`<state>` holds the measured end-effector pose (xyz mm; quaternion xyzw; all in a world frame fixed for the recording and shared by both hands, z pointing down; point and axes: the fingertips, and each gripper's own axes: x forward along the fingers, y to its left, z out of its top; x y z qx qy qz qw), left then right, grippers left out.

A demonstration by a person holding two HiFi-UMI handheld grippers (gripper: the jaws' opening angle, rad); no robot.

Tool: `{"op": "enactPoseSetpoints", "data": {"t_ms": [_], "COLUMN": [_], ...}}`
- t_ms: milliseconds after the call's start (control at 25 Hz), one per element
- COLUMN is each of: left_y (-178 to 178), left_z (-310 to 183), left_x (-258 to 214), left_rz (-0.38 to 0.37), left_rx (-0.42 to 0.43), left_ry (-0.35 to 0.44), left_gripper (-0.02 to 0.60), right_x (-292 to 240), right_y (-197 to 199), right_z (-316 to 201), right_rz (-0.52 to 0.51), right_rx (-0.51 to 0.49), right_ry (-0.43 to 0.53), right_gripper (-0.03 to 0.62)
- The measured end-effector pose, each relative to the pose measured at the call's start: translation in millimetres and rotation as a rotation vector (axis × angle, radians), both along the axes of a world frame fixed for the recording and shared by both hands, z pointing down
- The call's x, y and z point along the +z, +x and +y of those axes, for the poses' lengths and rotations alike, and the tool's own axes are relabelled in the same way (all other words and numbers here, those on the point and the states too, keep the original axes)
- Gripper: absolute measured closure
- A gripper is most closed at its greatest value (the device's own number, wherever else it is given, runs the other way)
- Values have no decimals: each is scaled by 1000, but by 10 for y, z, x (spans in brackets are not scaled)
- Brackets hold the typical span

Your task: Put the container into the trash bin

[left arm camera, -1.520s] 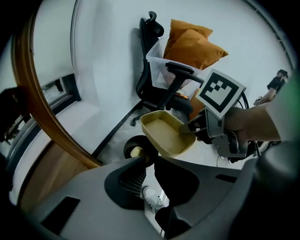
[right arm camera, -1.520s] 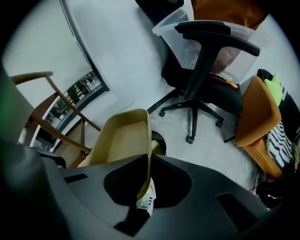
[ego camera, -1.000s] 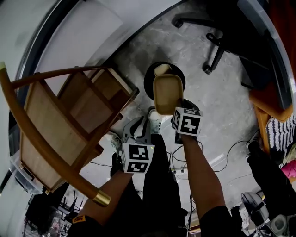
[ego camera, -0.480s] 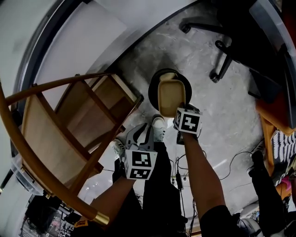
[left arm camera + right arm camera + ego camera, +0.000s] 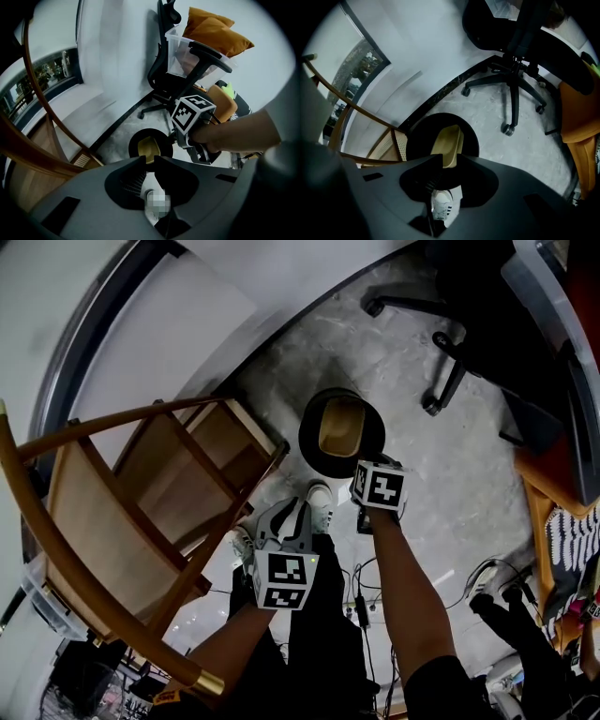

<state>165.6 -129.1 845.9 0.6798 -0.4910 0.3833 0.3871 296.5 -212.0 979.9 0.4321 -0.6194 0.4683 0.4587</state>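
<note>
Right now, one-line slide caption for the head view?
Right gripper, jaws opening, lets the tan container go into the black trash bin beside a wooden chair.

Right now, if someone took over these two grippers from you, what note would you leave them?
Left gripper: jaws slightly apart, nothing between them, held beside the right one.
Right gripper: above the bin, jaws opening. The container shows through the gap, but the pads do not seem to press on it.
Container: inside the bin, which stands on the floor.
Done: container is in the bin.
Left: probably only lifting the right gripper clear.
</note>
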Motion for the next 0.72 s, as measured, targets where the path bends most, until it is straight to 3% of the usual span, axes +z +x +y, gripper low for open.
{"op": "enactPoseSetpoints", "data": {"t_ms": [280,720], "left_y": [134,395], "left_z": [122,478], "left_x": [-247,-1176], "left_rz": [41,89], "left_rx": [37,127], "left_ry": [15,70], "left_gripper": [523,526], "right_x": [-563,-2162], "right_y": [166,102], "right_z": [83,668], "right_rz": [9,-65], "right_rx": [34,72], "right_ry": [94,254], "right_gripper": [498,551]}}
